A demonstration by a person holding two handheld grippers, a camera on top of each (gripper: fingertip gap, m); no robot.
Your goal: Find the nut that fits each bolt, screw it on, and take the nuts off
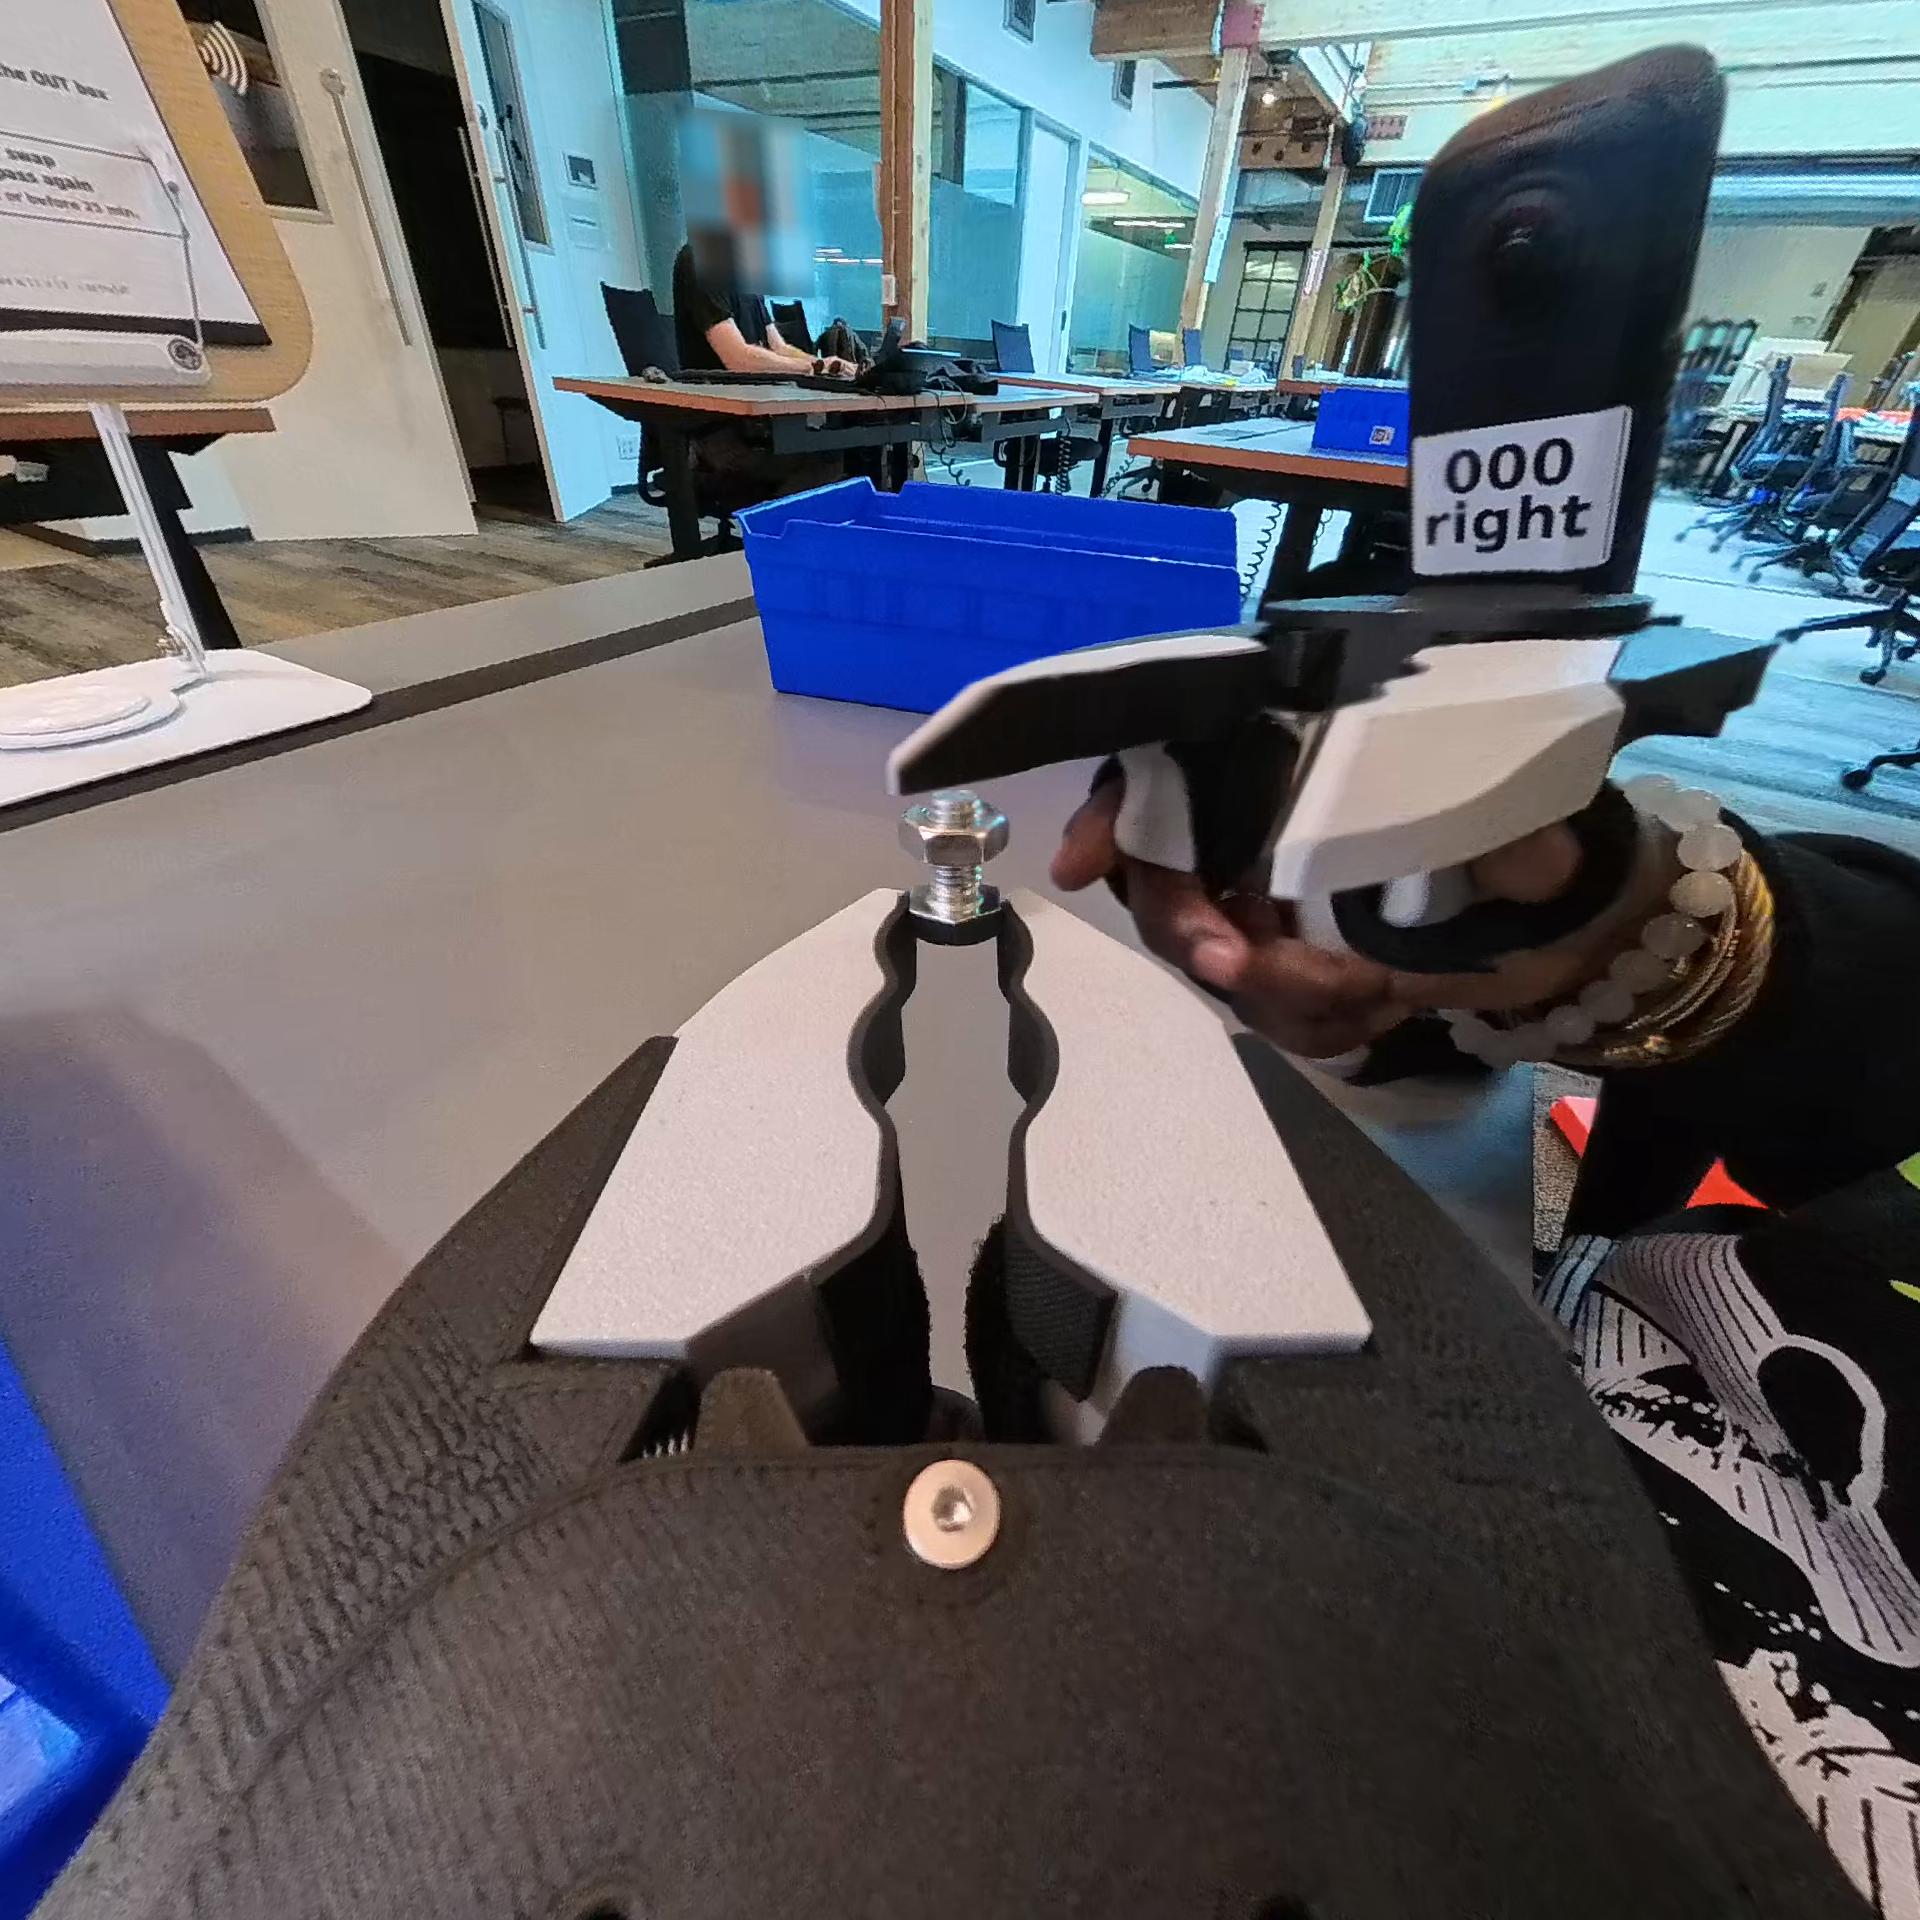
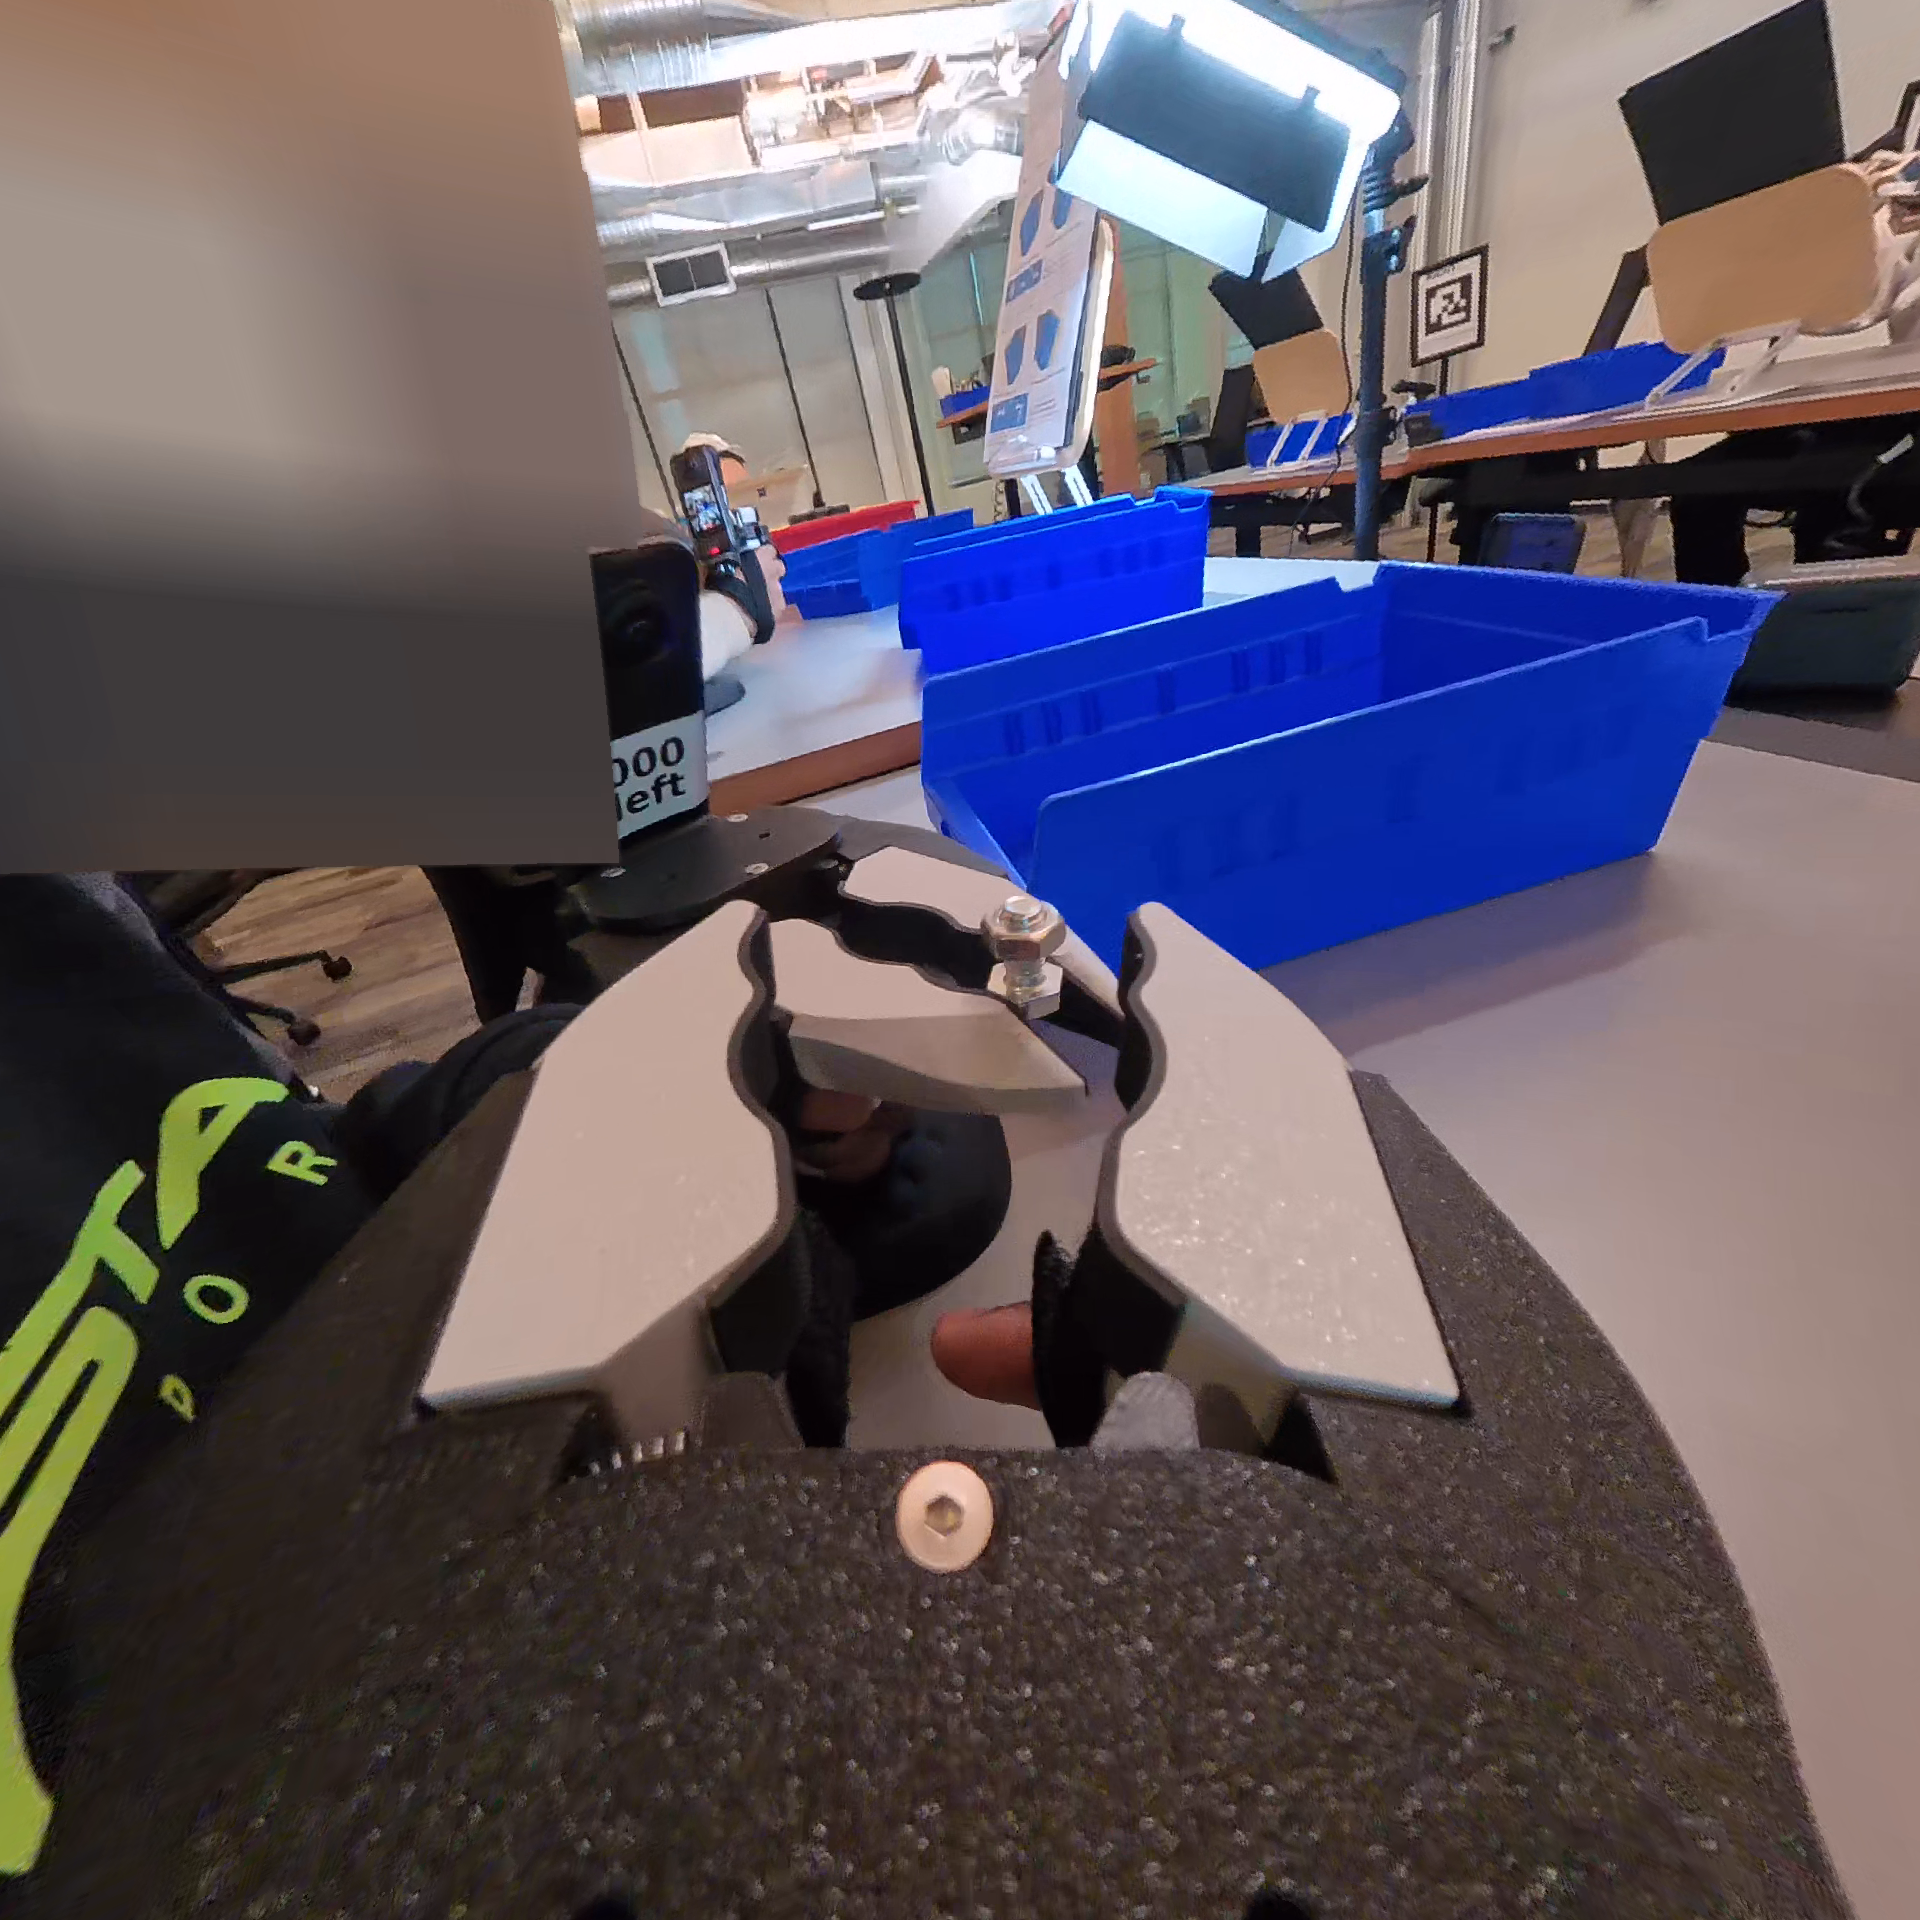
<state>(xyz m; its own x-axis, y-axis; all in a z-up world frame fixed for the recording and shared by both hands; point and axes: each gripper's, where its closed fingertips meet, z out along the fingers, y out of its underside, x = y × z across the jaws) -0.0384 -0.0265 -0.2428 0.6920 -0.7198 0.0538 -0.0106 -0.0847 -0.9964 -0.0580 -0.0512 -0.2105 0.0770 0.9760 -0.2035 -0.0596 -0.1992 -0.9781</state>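
Observation:
A small silver bolt (image 1: 951, 883) stands upright with its head pinched between the tips of my left gripper (image 1: 954, 920), which is shut on it above the grey table (image 1: 468, 883). A silver hex nut (image 1: 953, 828) sits near the top of the bolt's thread. My right gripper (image 2: 945, 956) is open and holds nothing; in the left wrist view its fingers (image 1: 1081, 707) hover just above and to the right of the nut. In the right wrist view the bolt (image 2: 1023, 982) and nut (image 2: 1022, 932) show between my open fingers, held by the left gripper (image 2: 1039, 1013).
A blue plastic bin (image 1: 987, 592) stands on the table behind the bolt; it also shows in the right wrist view (image 2: 1351, 748) to the right. More blue bins (image 2: 1049, 582) stand farther back. A white sign stand (image 1: 177, 686) is at the far left. A person sits at a distant desk. My two grippers' fingertips are within a few centimetres of each other.

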